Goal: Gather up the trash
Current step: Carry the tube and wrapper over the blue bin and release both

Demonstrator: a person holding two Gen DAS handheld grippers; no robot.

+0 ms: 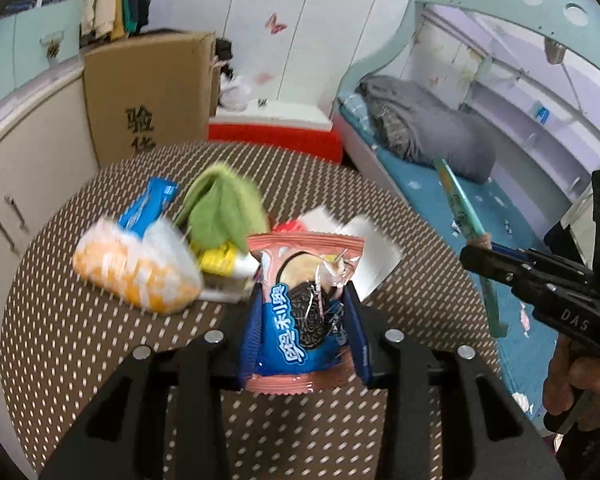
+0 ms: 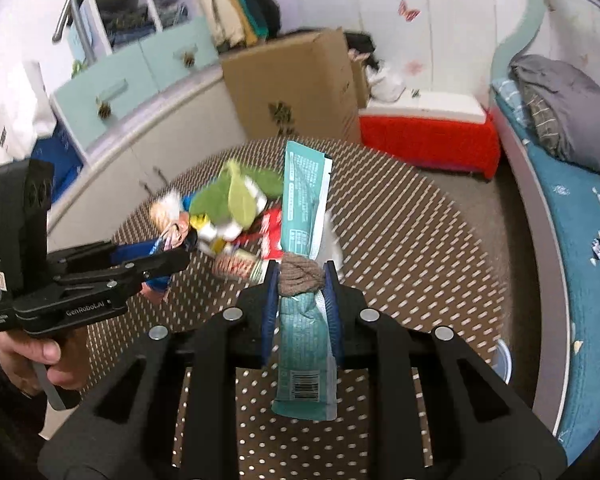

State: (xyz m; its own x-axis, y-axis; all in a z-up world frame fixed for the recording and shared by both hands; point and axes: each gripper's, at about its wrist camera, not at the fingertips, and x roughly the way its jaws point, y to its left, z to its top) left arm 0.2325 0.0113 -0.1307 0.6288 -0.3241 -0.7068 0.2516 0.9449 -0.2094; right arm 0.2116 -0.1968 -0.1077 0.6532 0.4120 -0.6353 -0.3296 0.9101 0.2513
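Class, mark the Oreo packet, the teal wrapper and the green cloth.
Oreo packet (image 1: 300, 312), left wrist view, on its printed cookie.
Teal wrapper (image 2: 302, 196), right wrist view, on its upper half.
Green cloth (image 1: 224, 208), left wrist view, on its middle fold.

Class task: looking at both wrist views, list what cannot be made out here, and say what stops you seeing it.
- Pile of trash, both wrist views: motion blur smears labels.
- Oreo packet, left view: sides covered by left gripper pads.
- Teal wrapper, right view: middle hidden by brown band, right gripper pads.
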